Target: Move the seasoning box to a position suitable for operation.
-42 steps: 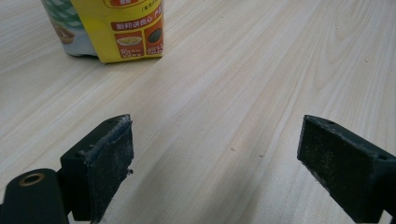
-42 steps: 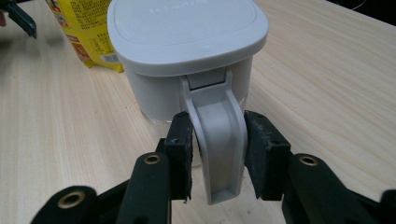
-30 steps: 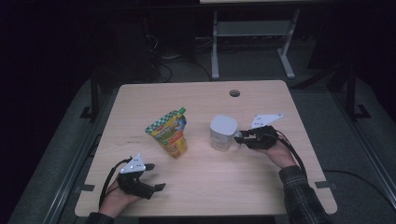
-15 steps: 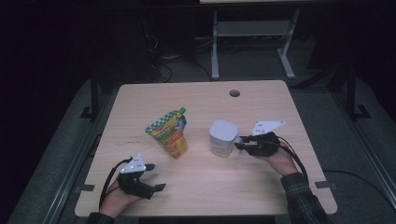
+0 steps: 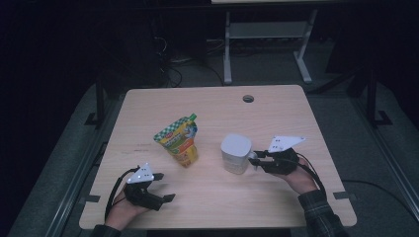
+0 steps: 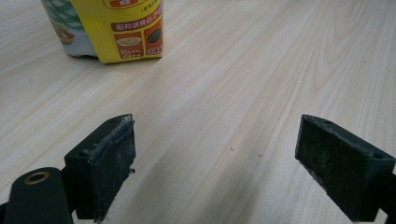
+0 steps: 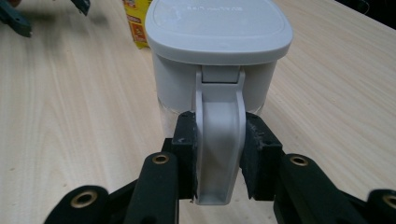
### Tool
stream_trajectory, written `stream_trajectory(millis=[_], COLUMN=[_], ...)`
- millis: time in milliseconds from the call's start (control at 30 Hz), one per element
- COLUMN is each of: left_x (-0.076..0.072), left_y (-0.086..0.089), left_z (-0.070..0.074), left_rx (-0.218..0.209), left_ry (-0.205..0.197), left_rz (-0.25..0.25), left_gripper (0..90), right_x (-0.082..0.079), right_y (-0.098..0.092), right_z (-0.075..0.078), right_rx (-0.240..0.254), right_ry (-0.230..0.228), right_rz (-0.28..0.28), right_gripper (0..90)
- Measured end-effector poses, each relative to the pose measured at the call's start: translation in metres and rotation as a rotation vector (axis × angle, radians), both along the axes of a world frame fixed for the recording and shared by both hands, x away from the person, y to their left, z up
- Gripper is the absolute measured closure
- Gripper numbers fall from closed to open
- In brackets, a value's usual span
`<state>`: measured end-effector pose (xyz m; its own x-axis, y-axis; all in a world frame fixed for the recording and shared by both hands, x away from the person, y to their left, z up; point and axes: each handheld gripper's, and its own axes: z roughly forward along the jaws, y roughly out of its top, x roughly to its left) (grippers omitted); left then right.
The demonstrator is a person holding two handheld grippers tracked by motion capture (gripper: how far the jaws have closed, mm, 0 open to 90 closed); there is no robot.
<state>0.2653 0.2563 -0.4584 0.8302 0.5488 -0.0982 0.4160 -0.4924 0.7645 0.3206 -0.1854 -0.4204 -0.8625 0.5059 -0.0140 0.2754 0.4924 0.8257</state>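
Right hand-held gripper (image 7: 218, 154) is clamped on the rigid plastic handle (image 7: 218, 140) of the lidded grey container (image 5: 235, 153) mid-desk (image 5: 296, 113) beside the yellow pouch (image 5: 180, 140): likely light, smooth-walled, so the handle is the sound hold; left hand-held gripper (image 6: 215, 158) rests open, empty.
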Motion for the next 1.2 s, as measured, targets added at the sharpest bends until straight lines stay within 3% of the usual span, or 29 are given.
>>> stream_trajectory(millis=[467,767,967,1200], left_x=[-0.001,0.000,-0.001,-0.001], left_y=[-0.001,-0.001,-0.003,-0.005], left_z=[0.000,0.000,0.000,0.000], left_rx=[0.000,-0.001,0.001,0.008], left_ry=[-0.003,-0.004,-0.005,-0.004], left_rz=[-0.004,-0.008,-0.010,-0.018], left_gripper=[11.9,11.9,12.1,12.3], right_x=[-0.030,-0.050,-0.059,-0.063], right_y=[0.004,0.008,0.011,0.010], right_z=[0.002,0.000,-0.006,-0.010], right_rx=[0.023,0.047,0.056,0.041], right_ry=[-0.002,0.016,0.030,0.037], right_rz=[0.050,0.113,0.165,0.168], right_gripper=[69.0,68.9,68.8,68.4])
